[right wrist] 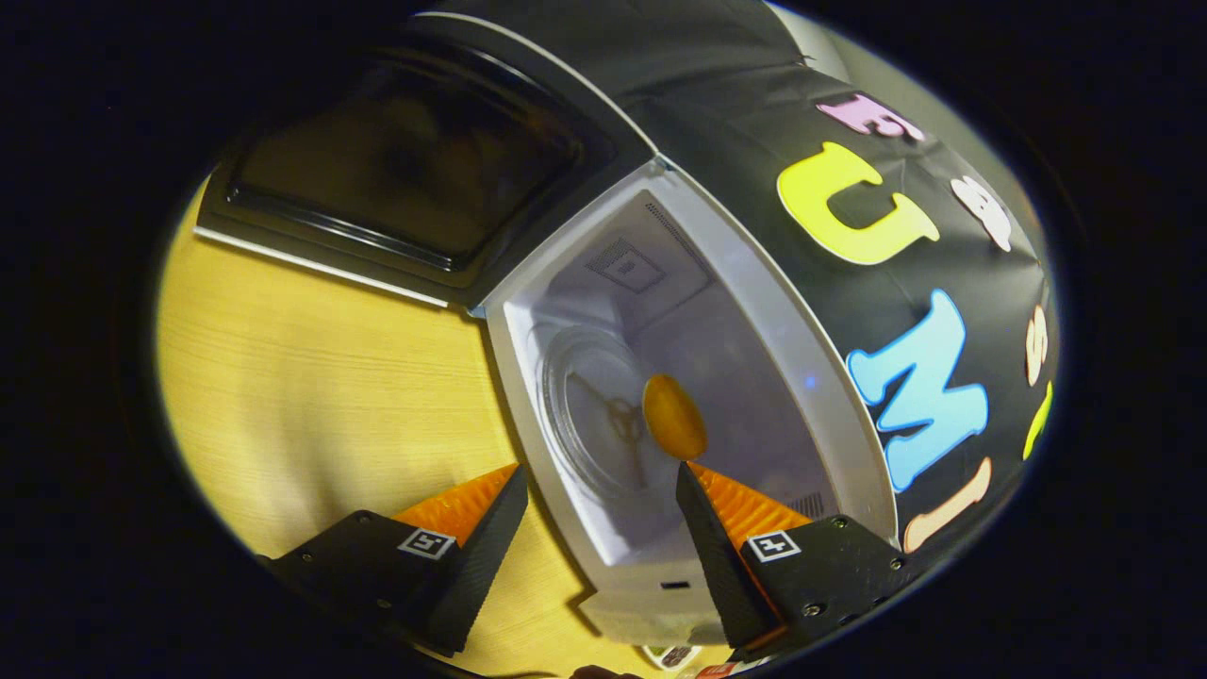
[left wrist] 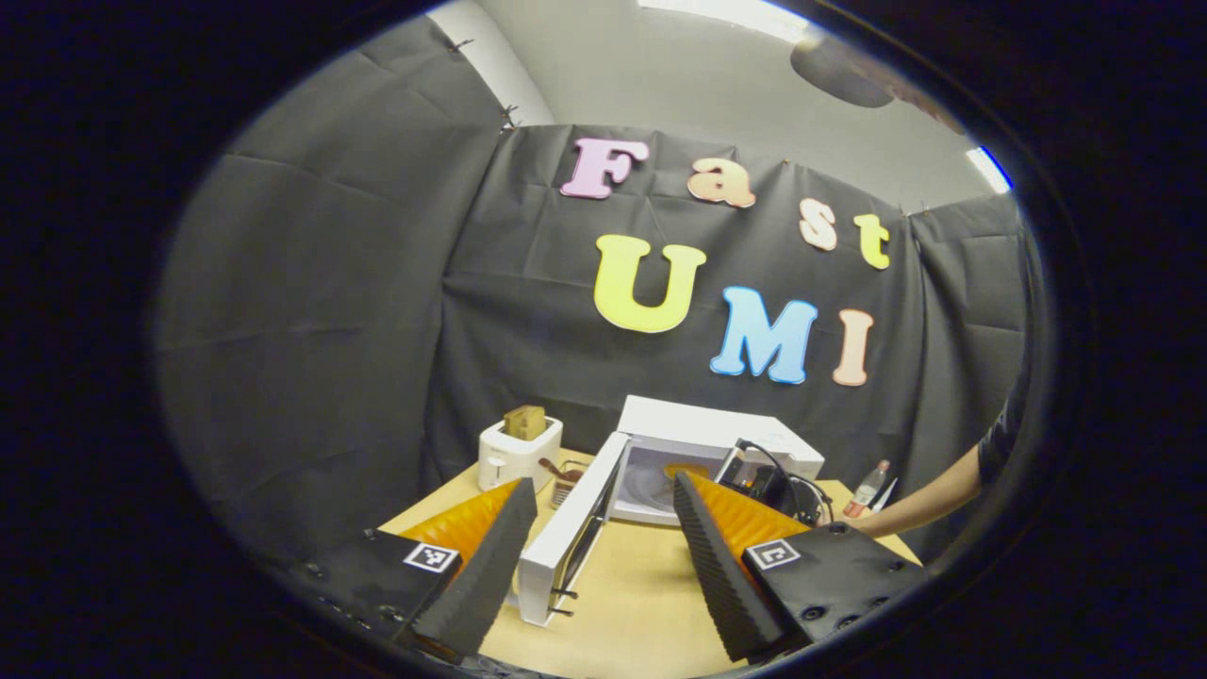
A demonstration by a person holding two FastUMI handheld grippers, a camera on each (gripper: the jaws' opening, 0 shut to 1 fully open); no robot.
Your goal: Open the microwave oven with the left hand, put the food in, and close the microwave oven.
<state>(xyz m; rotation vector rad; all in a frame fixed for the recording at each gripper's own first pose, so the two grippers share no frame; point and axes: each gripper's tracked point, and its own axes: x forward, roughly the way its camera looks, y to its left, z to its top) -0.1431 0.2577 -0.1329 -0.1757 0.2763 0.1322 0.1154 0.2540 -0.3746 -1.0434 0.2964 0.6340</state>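
Note:
In the left gripper view the white microwave (left wrist: 717,429) stands on the wooden table with its door (left wrist: 570,533) swung wide to the left. My left gripper (left wrist: 602,486) is open and held back from it, the door's free edge lying between its fingers without touching them. My right gripper (left wrist: 768,490) shows at the oven's mouth, a person's arm (left wrist: 929,495) behind it. In the right gripper view the scene is rolled. An orange oval piece of food (right wrist: 674,415) lies on the glass turntable (right wrist: 594,415) inside the cavity. My right gripper (right wrist: 602,476) is open just in front of it, holding nothing.
A white toaster (left wrist: 517,455) with a slice of bread stands left of the microwave, a small brown item (left wrist: 561,479) beside it. A bottle (left wrist: 868,486) stands at the right. Bare wooden table (left wrist: 651,585) lies in front. The door's dark window (right wrist: 405,160) is beside the cavity.

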